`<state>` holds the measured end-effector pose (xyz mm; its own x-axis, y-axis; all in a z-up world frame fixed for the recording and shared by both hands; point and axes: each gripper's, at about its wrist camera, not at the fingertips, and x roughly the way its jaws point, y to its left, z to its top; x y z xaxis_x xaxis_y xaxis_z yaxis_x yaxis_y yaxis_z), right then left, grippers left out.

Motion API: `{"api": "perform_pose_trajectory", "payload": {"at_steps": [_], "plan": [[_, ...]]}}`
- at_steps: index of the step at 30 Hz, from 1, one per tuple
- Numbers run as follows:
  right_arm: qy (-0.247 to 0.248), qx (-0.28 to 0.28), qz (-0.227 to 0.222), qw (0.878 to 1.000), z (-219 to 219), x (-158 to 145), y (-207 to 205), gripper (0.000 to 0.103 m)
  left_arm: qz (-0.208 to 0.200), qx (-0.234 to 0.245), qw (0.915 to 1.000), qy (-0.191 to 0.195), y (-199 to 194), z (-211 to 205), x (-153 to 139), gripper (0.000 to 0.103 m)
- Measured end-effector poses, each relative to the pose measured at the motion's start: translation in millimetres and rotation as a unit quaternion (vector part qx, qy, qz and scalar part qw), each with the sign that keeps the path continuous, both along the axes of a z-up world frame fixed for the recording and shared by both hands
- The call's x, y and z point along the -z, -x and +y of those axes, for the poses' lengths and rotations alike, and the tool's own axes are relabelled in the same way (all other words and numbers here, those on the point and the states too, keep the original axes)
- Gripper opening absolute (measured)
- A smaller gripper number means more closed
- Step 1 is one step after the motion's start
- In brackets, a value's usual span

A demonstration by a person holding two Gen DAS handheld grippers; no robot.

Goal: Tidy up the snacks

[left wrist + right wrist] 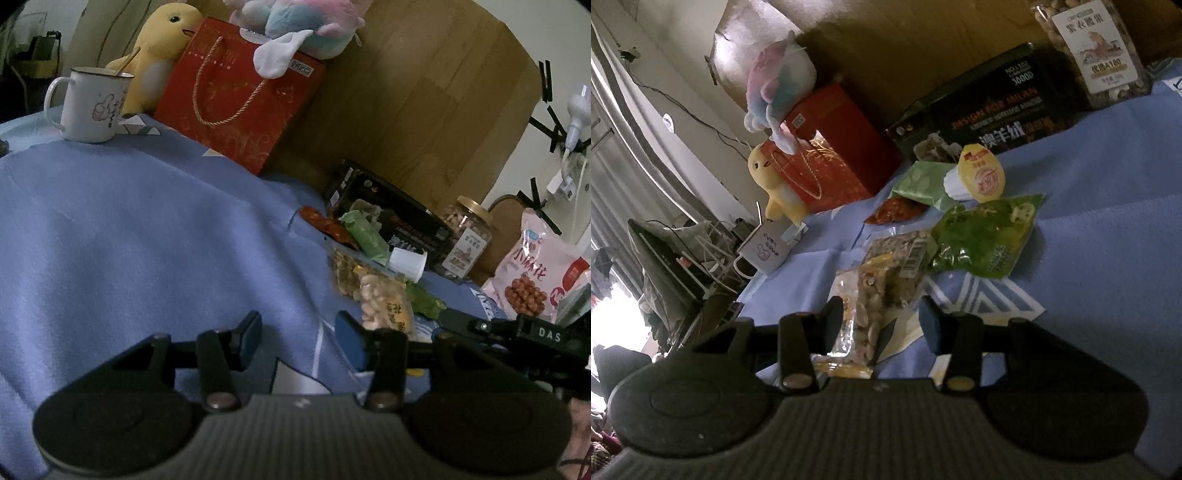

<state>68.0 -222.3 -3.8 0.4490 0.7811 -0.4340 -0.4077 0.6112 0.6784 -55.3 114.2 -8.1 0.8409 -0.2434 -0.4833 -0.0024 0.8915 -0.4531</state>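
Note:
Small snack packs lie in a loose pile on a blue cloth. A clear bag of pale nuts [886, 280] [384, 299] lies nearest. Beyond it are a green pouch [982, 236], a red pack [895, 211], a light green pack [919, 181] and a jelly cup with a yellow lid [979, 173] [406, 263]. My right gripper [882, 321] is open, its jaws on either side of the near end of the nut bag. My left gripper [299, 332] is open and empty over the bare cloth, left of the pile. The right gripper's body [517, 332] shows at the left view's right edge.
A black box [982, 118] and a jar of nuts [1097, 55] stand behind the pile against a wooden board. A pink snack bag [535, 273] is at the right. A red gift bag [236, 96], plush toys [159, 51] and a white mug [92, 107] stand at the back left.

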Motion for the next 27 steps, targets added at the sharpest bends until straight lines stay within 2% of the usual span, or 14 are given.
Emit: {"api": "perform_pose_trajectory", "payload": {"at_steps": [14, 27], "plan": [[0.008, -0.004, -0.003, 1.000, -0.1, -1.8, 3.6, 0.049, -0.003, 0.002, 1.0000, 0.000, 0.5, 0.6, -0.4, 0.054], [0.010, -0.006, -0.005, 1.000, 0.2, -2.3, 4.4, 0.049, -0.002, 0.002, 1.0000, -0.001, -0.1, -0.4, -1.2, 0.057]]}}
